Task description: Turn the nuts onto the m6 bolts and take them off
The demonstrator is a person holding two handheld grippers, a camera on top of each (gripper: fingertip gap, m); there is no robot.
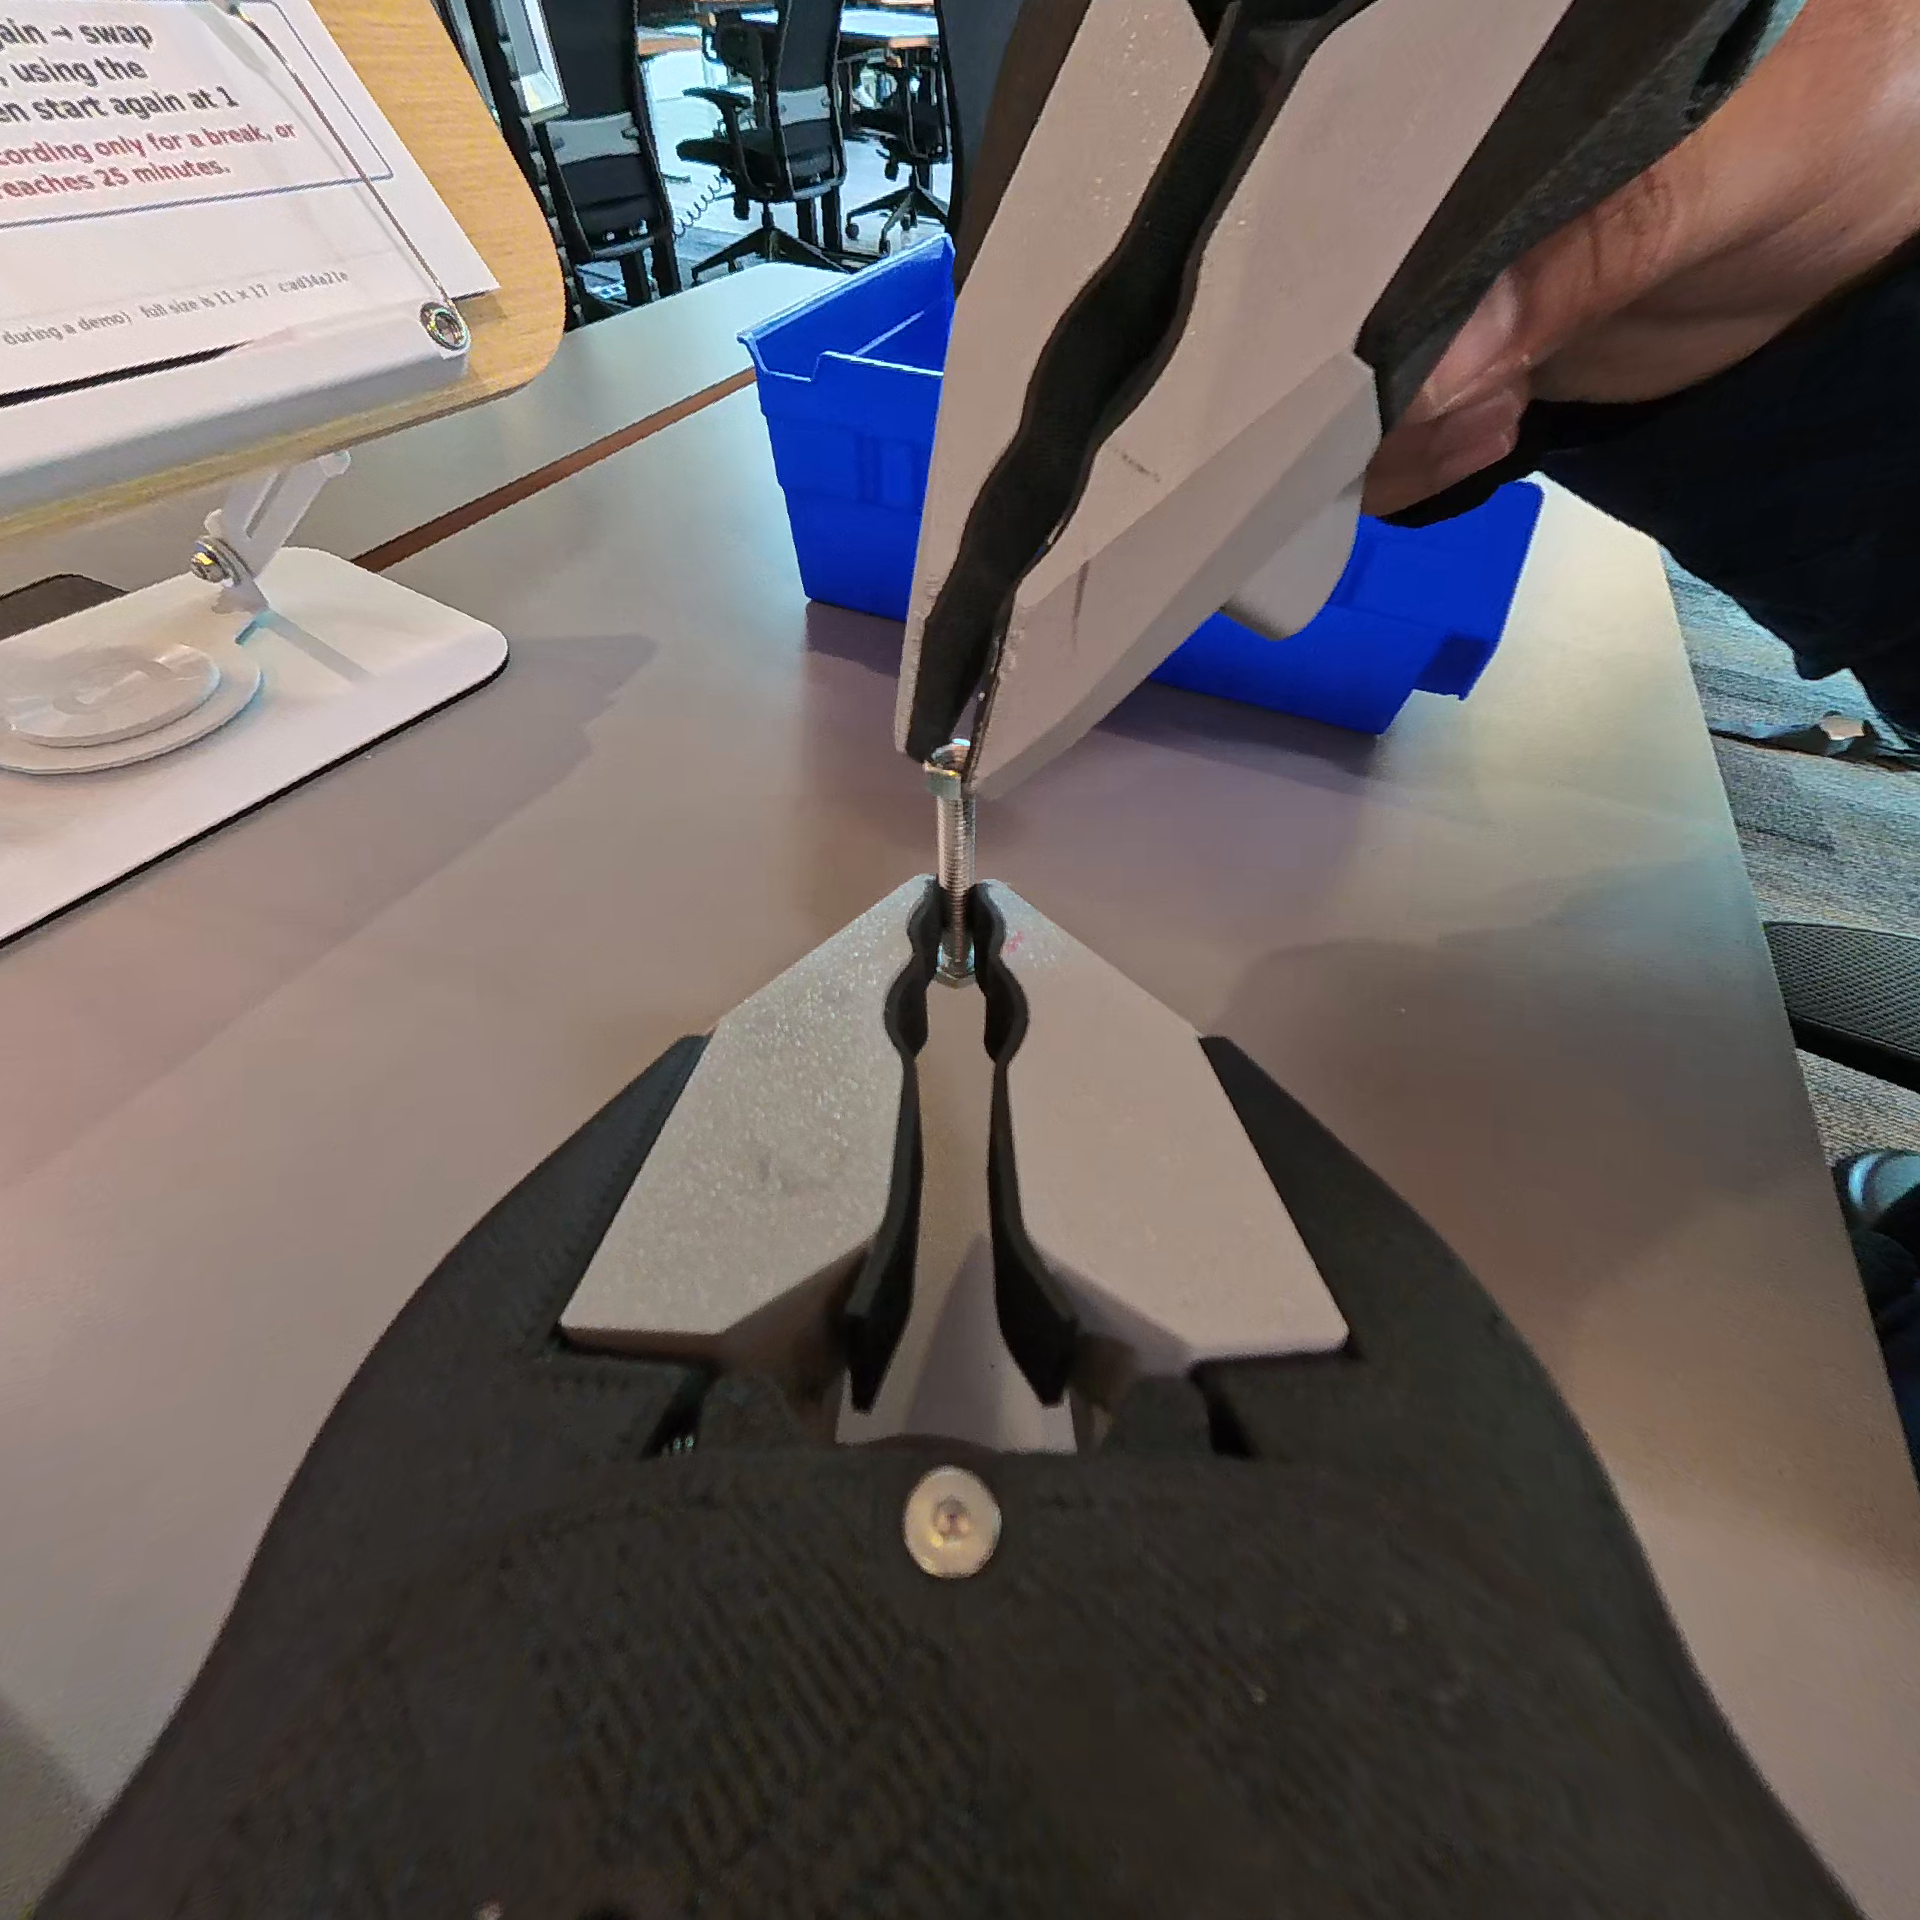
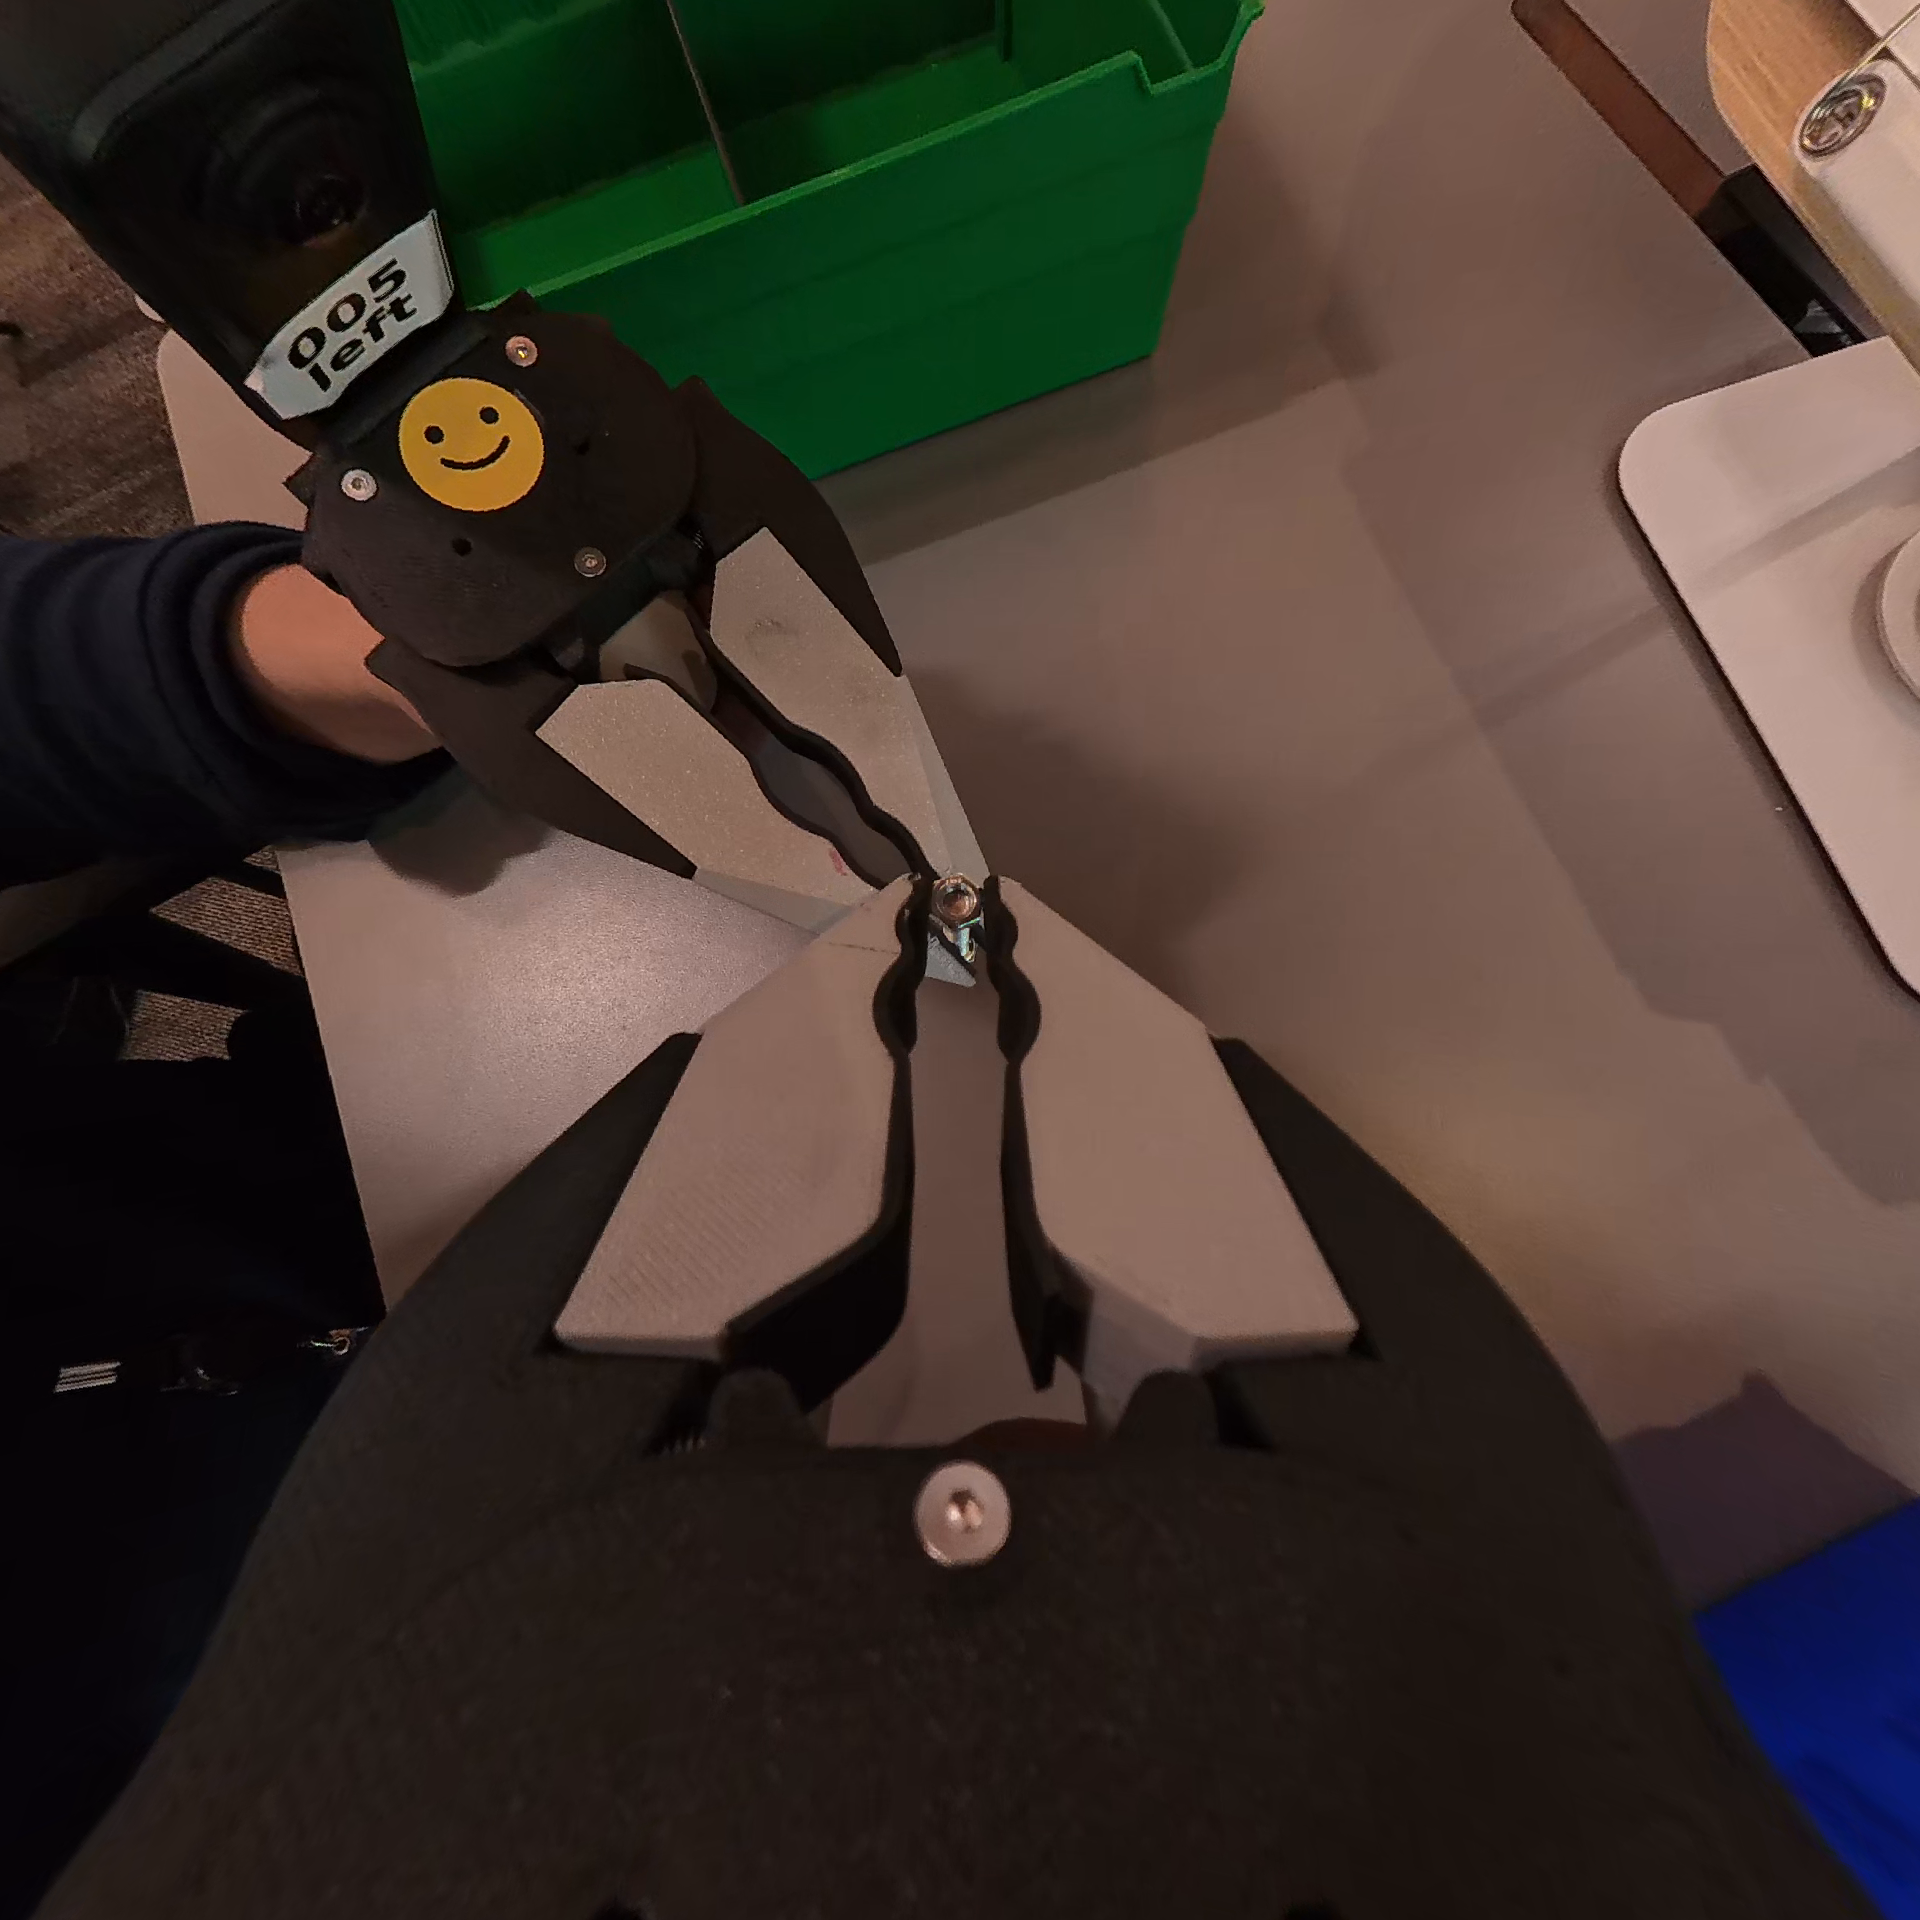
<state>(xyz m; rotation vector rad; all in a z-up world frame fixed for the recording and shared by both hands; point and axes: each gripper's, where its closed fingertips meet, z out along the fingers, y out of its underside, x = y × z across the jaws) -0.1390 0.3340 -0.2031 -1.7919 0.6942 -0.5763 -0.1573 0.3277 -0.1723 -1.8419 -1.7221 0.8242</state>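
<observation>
Cross-threading threatens: left gripper [image 1: 953,920] clamps the bolt [image 1: 954,840] while right gripper [image 2: 954,914] pinches the nut [image 2: 954,902] at its tip, possibly tilted.

The bolt [image 1: 954,854] stands upright above the middle of the table [image 1: 1351,935], with its lower end between the tips of the left hand-held gripper [image 1: 953,914]. The nut [image 1: 948,767] sits on its upper end, between the tips of the right hand-held gripper [image 1: 951,743]. One bin [image 1: 862,488] stands behind them, near the far edge of the table. Another bin [image 2: 883,260] stands at the table's left edge.
</observation>
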